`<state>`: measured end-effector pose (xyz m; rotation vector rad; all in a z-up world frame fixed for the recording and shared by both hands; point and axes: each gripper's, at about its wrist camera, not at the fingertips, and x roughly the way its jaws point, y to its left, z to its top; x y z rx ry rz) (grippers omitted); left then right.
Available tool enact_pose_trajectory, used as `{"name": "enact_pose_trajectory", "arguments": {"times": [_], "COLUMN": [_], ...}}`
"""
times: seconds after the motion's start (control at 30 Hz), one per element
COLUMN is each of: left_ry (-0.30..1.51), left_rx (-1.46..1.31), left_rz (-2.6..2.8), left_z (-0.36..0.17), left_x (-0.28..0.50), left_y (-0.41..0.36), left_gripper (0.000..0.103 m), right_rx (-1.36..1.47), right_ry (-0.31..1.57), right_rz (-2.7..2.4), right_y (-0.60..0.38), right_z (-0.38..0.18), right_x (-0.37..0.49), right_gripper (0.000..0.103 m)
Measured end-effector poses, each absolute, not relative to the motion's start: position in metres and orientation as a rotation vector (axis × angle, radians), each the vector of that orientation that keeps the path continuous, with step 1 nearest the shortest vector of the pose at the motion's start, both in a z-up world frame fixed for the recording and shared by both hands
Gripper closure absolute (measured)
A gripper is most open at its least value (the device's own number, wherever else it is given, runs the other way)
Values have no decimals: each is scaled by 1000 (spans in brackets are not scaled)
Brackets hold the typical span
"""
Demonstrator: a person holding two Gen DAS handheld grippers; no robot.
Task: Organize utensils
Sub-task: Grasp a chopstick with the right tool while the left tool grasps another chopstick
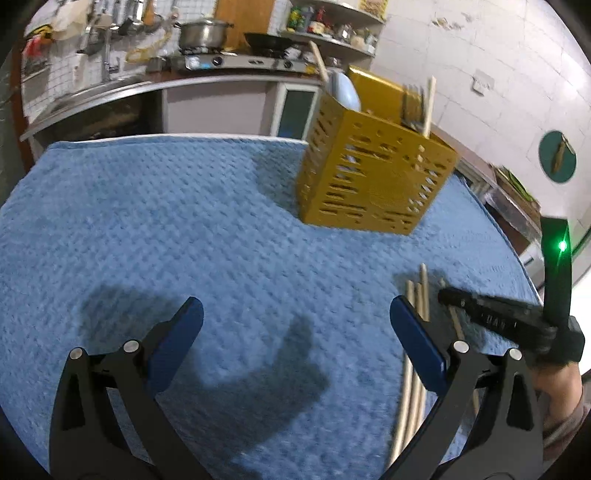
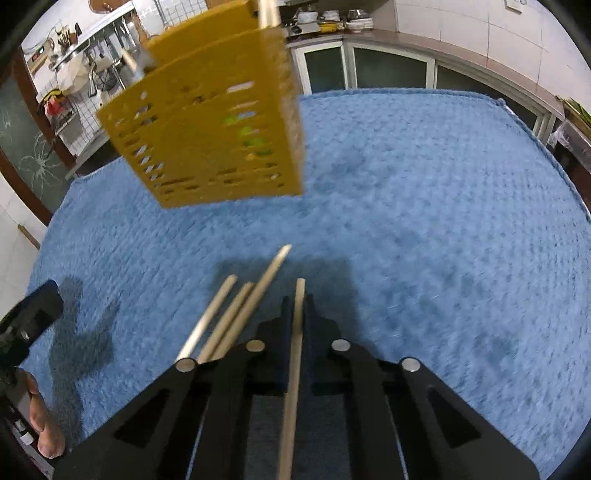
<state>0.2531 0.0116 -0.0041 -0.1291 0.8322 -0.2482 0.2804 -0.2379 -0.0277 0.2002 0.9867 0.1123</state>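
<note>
My right gripper (image 2: 298,301) is shut on one wooden chopstick (image 2: 295,354), which runs lengthwise between its jaws. Three more chopsticks (image 2: 236,314) lie side by side on the blue cloth just to its left. In the left wrist view the same loose chopsticks (image 1: 423,291) lie at the lower right, beside the right gripper (image 1: 445,295). My left gripper (image 1: 295,306) stands open over bare cloth, nothing between its blue pads. A yellow perforated utensil holder (image 1: 373,177) (image 2: 210,129) stands upright further back, with chopsticks and a pale spoon sticking out of it.
A blue textured cloth (image 1: 166,221) (image 2: 424,184) covers the whole table. Behind its far edge runs a kitchen counter with a stove and a steel pot (image 1: 203,33). A person's hand (image 2: 44,424) shows at the left edge of the right wrist view.
</note>
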Motion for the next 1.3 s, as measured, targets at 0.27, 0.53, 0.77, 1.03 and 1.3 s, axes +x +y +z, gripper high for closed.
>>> {"name": "enact_pose_trajectory", "arguments": {"times": [0.27,0.53,0.77,1.03,1.3], "left_ry": [892,988,987,995,1022], "left_rx": [20,32,150,208,159], "left_rz": [-353,-426,-409,-371,-365], "left_z": [-16,-38,-47,-48,-45], "left_x": [260,276,277,298,310], "left_y": [-53,-88,-112,-136,-128], "left_gripper": [21,55,70,76,95], "right_rx": [178,172,187,191,160], "right_ry": [986,987,987,991,1029], "right_rz": [101,103,110,98,93], "right_y": [-273,-290,-291,-289,-287], "right_z": [-26,-33,-37,-39,-35], "right_x": [280,270,271,270,262], "right_gripper": [97,97,97,97,95]}}
